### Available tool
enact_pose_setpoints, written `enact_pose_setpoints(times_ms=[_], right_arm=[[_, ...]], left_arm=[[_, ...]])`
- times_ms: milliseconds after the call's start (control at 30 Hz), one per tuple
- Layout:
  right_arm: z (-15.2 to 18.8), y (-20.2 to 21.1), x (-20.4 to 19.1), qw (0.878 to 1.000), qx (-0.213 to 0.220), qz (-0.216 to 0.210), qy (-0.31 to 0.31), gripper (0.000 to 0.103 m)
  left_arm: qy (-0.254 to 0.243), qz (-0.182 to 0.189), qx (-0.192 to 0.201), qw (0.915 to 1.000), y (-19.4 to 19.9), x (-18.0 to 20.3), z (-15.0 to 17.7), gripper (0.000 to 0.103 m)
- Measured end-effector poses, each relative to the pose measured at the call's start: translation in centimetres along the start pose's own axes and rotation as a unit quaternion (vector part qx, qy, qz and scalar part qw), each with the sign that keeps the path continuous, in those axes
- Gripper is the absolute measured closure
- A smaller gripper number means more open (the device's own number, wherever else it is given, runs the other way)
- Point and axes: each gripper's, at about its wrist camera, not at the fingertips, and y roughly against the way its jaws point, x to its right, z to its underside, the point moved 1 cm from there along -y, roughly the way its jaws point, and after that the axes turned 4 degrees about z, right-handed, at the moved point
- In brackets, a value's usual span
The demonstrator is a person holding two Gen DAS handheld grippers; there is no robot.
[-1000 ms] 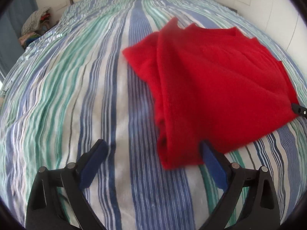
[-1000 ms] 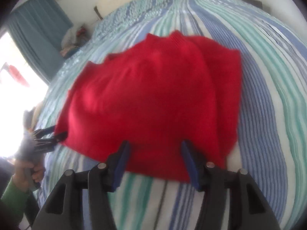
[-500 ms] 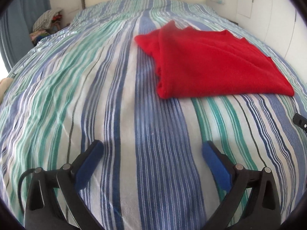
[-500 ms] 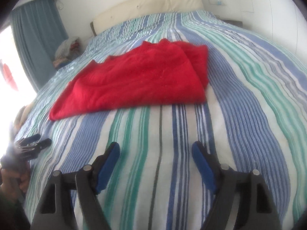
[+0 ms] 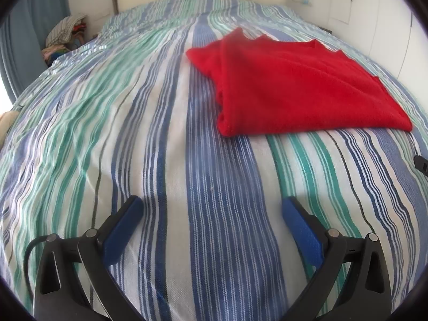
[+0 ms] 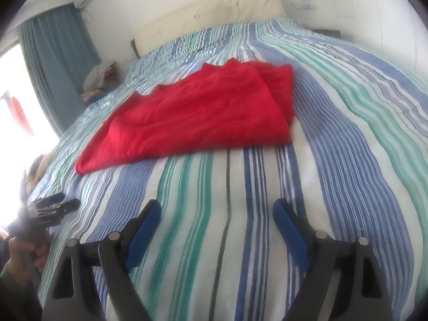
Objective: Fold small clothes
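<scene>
Resting spot: the soft red knitted top [image 5: 302,85] lies folded on the striped blue, green and white bed cover [image 5: 165,160], upper right of the left view.
Done: it looks folded flat.
Left: maybe one more fold.
Left gripper [image 5: 211,219]: released, empty.
Right gripper [image 6: 216,222]: released, empty.
Change: both pulled back from the top since a second ago.

Right hand-held gripper [image 5: 422,163] cut off at the right edge of the left wrist view, only a dark tip showing, left hand-held gripper [image 6: 57,206] blurred and washed out by window glare, far-left clothes pile [image 5: 67,36] too small to make out.
</scene>
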Motion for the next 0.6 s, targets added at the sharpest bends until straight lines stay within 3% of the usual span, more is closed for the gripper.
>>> enact_pose_setpoints(times_ms=[600], right_arm=[[-0.05, 0.12, 0.0, 1.0, 0.001, -0.003, -0.003, 0.018]], left_arm=[[-0.006, -0.01, -0.002, 0.9999, 0.05, 0.32, -0.03, 0.0]])
